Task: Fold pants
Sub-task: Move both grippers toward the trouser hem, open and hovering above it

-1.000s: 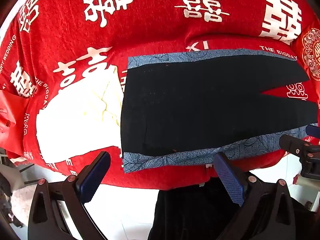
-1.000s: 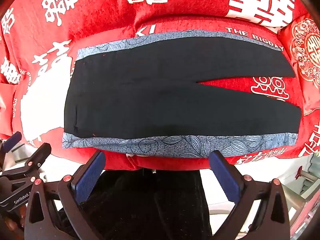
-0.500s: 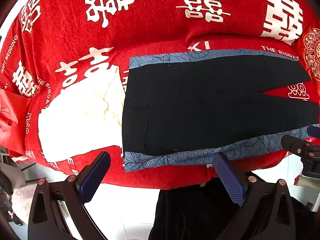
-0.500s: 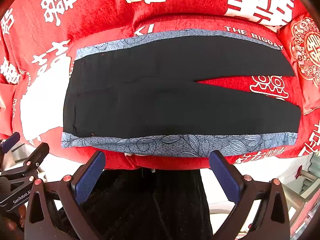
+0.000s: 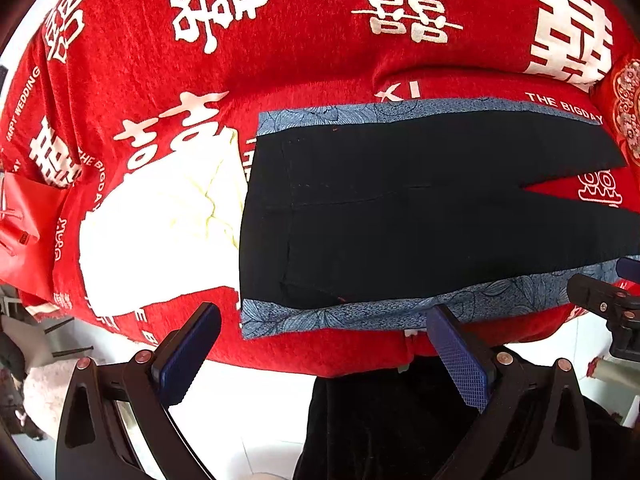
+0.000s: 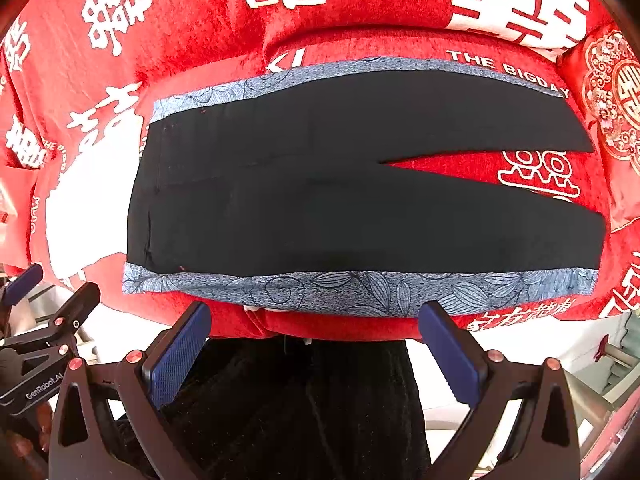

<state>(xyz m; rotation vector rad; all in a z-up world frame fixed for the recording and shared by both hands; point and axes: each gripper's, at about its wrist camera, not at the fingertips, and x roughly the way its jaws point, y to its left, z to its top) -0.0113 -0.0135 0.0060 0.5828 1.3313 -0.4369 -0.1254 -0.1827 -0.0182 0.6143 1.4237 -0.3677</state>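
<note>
Black pants (image 5: 420,208) (image 6: 340,184) with blue-grey patterned side stripes lie flat on a red cloth, waist to the left, the two legs splitting to the right. My left gripper (image 5: 320,344) is open and empty, just off the near edge below the waist end. My right gripper (image 6: 312,336) is open and empty, just off the near edge below the middle of the near stripe (image 6: 360,286). Each gripper shows at the edge of the other's view, the right one (image 5: 608,304) and the left one (image 6: 44,320).
The red cloth (image 5: 304,52) with white characters covers the whole surface. A pale cream garment (image 5: 168,224) lies just left of the waist. A red cushion (image 6: 612,100) sits at the far right. Dark clothing of the person (image 6: 300,408) fills the near bottom.
Both views have drifted very slightly; the pants sit a little to the right in the left wrist view. Both grippers stay open and empty.
</note>
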